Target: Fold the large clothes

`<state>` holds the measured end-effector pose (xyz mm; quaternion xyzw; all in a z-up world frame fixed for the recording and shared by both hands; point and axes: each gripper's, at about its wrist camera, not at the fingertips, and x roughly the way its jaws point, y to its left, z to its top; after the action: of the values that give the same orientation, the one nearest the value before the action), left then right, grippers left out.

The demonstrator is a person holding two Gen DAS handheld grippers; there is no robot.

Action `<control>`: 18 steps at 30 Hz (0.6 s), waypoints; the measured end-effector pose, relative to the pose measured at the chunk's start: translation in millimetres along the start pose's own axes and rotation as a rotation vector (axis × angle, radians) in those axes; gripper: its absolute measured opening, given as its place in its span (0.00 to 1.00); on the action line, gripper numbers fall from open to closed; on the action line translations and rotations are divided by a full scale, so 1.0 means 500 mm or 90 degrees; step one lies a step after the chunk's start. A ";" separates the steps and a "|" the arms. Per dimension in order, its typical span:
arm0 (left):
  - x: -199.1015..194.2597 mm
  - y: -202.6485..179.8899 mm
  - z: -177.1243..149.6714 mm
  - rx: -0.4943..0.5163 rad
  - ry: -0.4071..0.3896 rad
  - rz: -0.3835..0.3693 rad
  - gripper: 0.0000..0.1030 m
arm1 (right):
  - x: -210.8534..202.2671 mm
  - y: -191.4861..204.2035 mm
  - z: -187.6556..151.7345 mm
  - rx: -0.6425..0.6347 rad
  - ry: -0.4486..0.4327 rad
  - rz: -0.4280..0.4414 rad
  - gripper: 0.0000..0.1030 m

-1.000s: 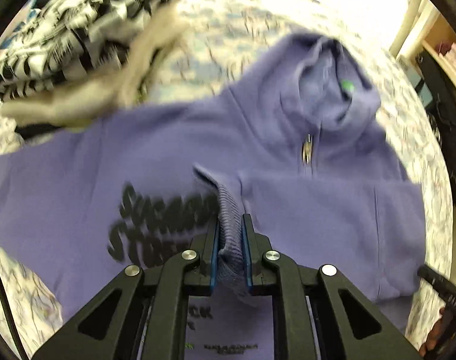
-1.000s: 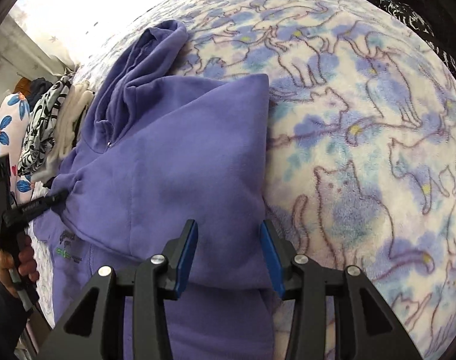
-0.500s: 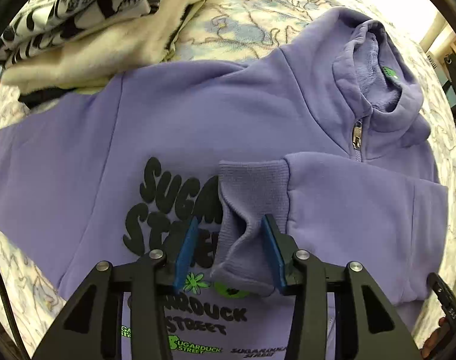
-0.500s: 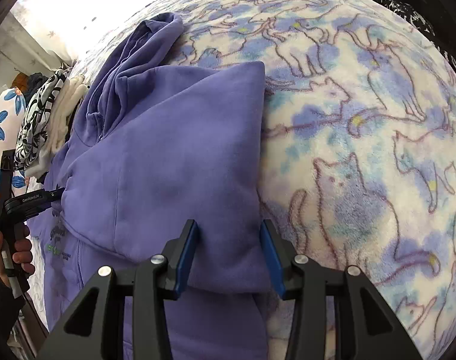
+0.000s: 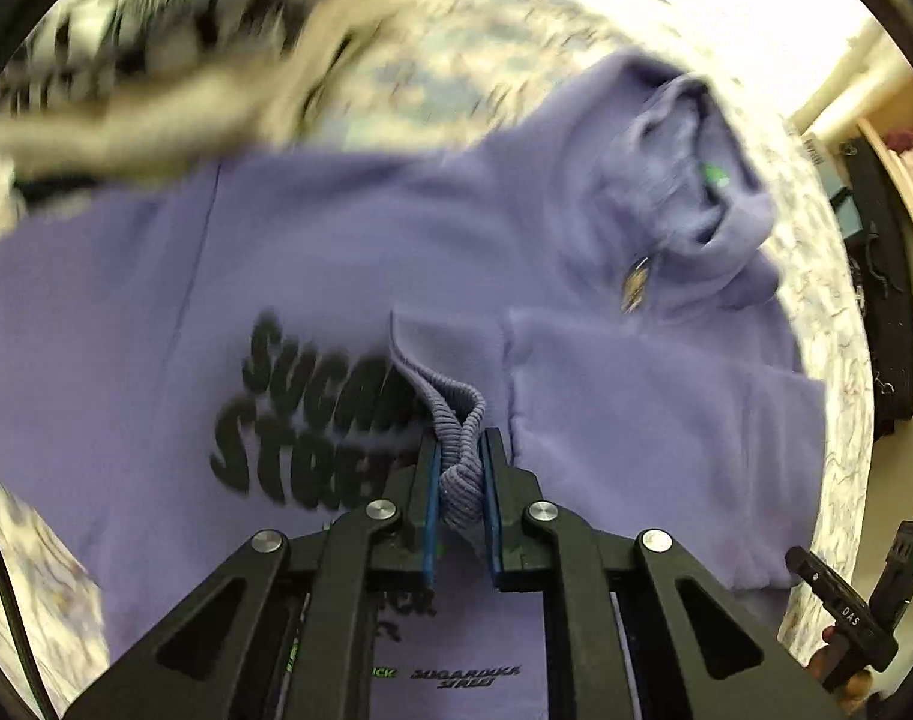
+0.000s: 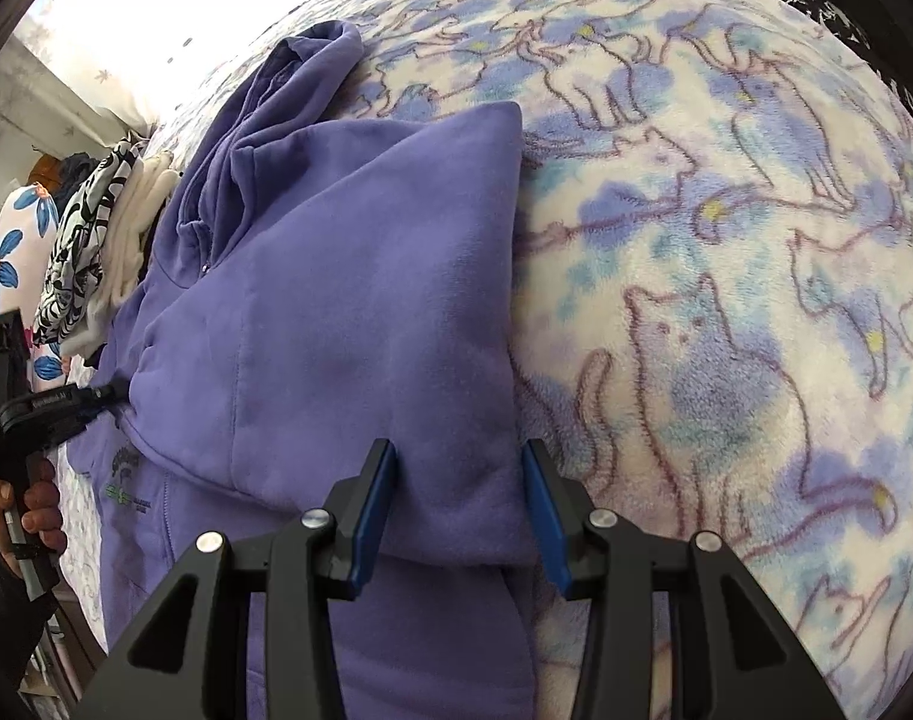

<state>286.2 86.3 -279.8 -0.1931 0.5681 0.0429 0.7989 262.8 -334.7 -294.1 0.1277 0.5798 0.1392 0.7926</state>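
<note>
1. Lying flat on a fluffy cat-print blanket (image 6: pixel 726 276), the purple fleece hoodie (image 5: pixel 348 252) fills the frame's middle; its sleeve is folded across the chest.
2. The left gripper (image 5: pixel 459 480) is clamped on the ribbed cuff (image 5: pixel 456 414), beside blurred black letters.
3. The right gripper (image 6: pixel 459 510) stands apart over the soft folded sleeve edge at lower centre, not pressing it.

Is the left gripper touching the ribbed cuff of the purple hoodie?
Touching. The left wrist view shows the left gripper with both fingers pressed against the bunched cuff between them.
</note>
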 end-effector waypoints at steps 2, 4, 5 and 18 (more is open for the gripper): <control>-0.023 -0.001 0.015 0.010 -0.031 -0.005 0.09 | -0.009 0.000 -0.003 -0.002 -0.005 0.005 0.42; -0.018 0.002 0.031 0.018 -0.038 0.004 0.09 | -0.012 0.000 -0.006 -0.004 -0.008 0.011 0.42; -0.005 0.009 0.032 0.018 -0.032 0.019 0.09 | -0.010 -0.001 -0.006 -0.003 -0.007 0.014 0.42; 0.093 0.023 -0.006 0.060 -0.035 0.090 0.13 | 0.036 -0.001 -0.021 -0.027 0.008 -0.054 0.35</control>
<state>296.5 89.1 -326.4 -0.1138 0.5596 0.0776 0.8173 257.9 -328.3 -313.3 0.0853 0.5863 0.1188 0.7968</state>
